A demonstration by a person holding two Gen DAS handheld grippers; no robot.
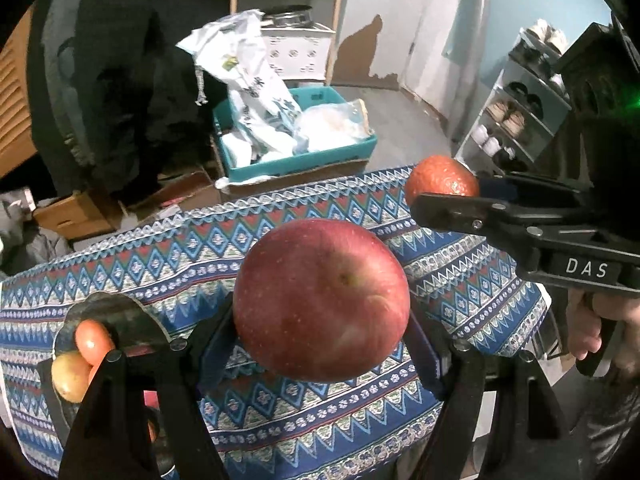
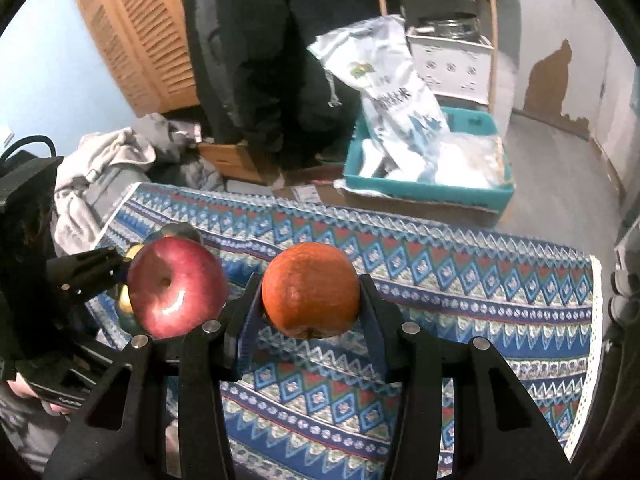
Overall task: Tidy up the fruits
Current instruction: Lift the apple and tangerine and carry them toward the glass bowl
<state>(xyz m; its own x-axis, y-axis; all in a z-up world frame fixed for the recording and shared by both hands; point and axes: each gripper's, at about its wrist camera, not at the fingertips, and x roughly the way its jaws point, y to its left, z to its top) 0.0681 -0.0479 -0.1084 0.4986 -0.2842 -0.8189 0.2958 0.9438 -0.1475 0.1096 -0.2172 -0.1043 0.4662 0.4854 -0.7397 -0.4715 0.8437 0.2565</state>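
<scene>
apple (image 1: 321, 300) stem dimple faces camera

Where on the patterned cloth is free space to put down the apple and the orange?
The patterned cloth is bare from its middle to the right edge, below the orange. It is crowded only at the left, where the bowl holds small fruits behind the apple.
</scene>
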